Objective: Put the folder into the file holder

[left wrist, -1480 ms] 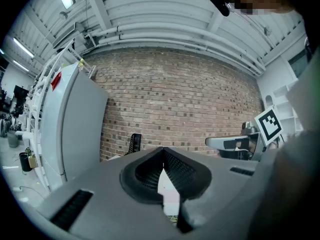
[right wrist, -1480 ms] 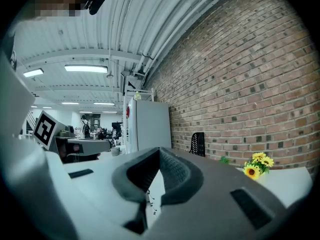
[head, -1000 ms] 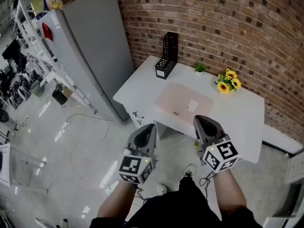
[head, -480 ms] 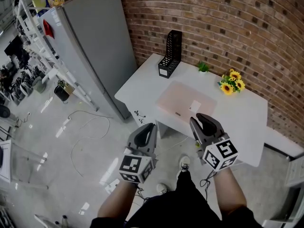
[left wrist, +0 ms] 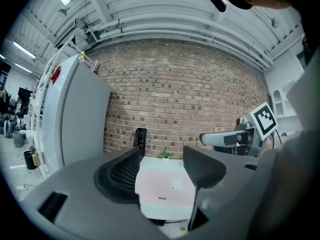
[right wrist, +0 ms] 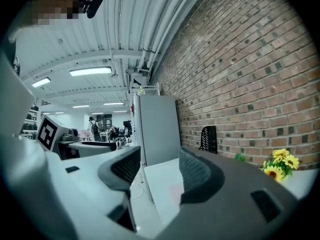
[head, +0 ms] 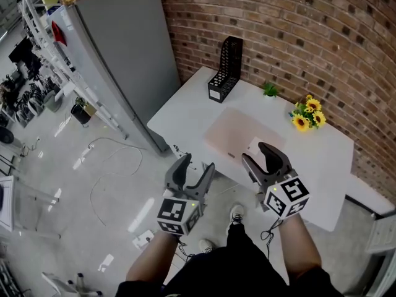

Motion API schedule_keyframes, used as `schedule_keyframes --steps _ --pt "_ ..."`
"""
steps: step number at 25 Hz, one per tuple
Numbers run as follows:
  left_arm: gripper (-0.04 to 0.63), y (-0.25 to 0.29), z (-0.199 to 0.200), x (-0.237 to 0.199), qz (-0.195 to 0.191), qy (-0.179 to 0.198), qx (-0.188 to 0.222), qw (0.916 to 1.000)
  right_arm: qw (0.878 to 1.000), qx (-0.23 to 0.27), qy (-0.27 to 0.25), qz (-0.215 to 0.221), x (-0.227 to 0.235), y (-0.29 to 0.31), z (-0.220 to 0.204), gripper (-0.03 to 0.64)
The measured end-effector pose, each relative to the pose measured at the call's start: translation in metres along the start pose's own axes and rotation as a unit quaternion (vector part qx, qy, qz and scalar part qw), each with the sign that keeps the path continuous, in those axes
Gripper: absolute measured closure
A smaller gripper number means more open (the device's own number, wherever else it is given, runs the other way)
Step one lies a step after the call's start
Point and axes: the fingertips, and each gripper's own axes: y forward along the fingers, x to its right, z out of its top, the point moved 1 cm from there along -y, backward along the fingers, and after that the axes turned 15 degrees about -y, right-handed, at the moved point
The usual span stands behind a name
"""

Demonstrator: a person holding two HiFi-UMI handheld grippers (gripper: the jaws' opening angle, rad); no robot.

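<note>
Pink folder [head: 236, 133] lies flat on the white bench [head: 185, 106], close to its front edge. The black file holder [head: 226, 71] stands upright at the back left corner by the brick wall [head: 297, 30], well apart from the folder. The left gripper [head: 197, 166] hangs over the floor and the right gripper [head: 258, 155] shows over the front edge of the bench.

In the left gripper view the fingers have just been opening; they stand apart with nothing between them, and the folder shows beyond.

In the right gripper view the fingers also have just been opening, apart and empty; sunflowers [right wrist: 280, 165] stand at the right.
</note>
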Motion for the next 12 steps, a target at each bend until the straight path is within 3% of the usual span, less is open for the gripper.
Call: schedule_keyframes --steps 12 --pt "0.319 0.087 -0.014 -0.037 0.044 -0.023 -0.018 0.9986 0.999 -0.02 0.004 0.046 0.072 0.072 -0.032 0.334"
